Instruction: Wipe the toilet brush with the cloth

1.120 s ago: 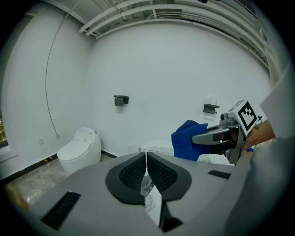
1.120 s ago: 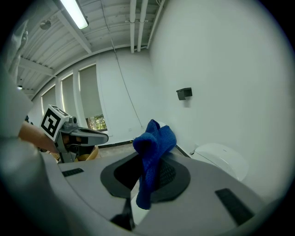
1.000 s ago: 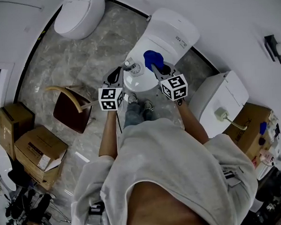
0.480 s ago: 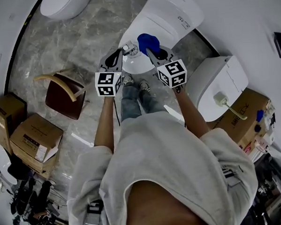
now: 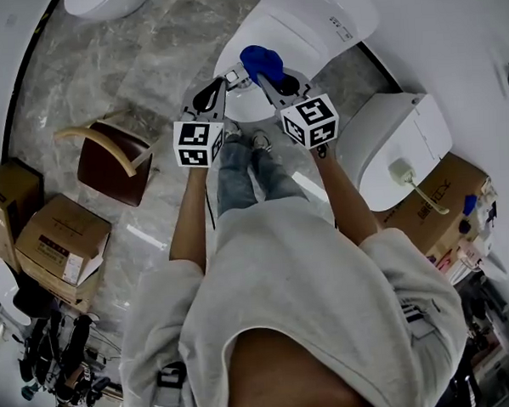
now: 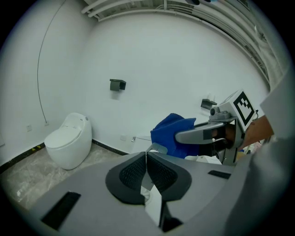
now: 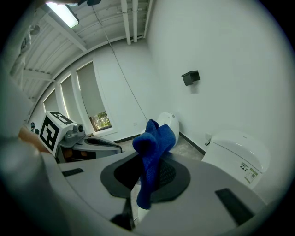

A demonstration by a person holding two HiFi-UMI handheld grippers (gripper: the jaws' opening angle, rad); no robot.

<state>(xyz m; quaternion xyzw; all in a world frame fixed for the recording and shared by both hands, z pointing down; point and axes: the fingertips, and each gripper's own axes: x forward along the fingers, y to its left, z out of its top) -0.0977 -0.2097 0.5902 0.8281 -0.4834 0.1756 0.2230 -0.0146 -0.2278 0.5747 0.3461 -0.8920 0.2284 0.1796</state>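
Jaws of the right gripper (image 7: 150, 171) are shut tight on a blue cloth (image 7: 152, 144), and the cloth sticks up out of them in a soft lump while one end hangs down. The left gripper (image 6: 146, 162) has its jaws pressed together on the thin, pale handle of the toilet brush (image 6: 158, 148) (only a little grey bit shows above the jaws). From the left gripper view, the cloth (image 6: 170, 131) is just behind the top of the brush handle, very close to it, but I cannot tell if they touch. From the head view, a person stands over a white toilet (image 5: 317, 16) and holds both tools out in front. The left gripper (image 5: 221, 83) and the right gripper (image 5: 267, 77) are side by side over the toilet, tipped in toward each other. The cloth (image 5: 260, 60) is between their tips, with the shiny end of the brush (image 5: 236, 75) just beside it. The floor (image 5: 145, 59) is grey stone with swirls. A brown chair (image 5: 108, 170) stands on it to the person's left, and brown boxes (image 5: 57, 247) are near the chair. Another white toilet (image 6: 69, 140) stands by the wall, well apart from the person.
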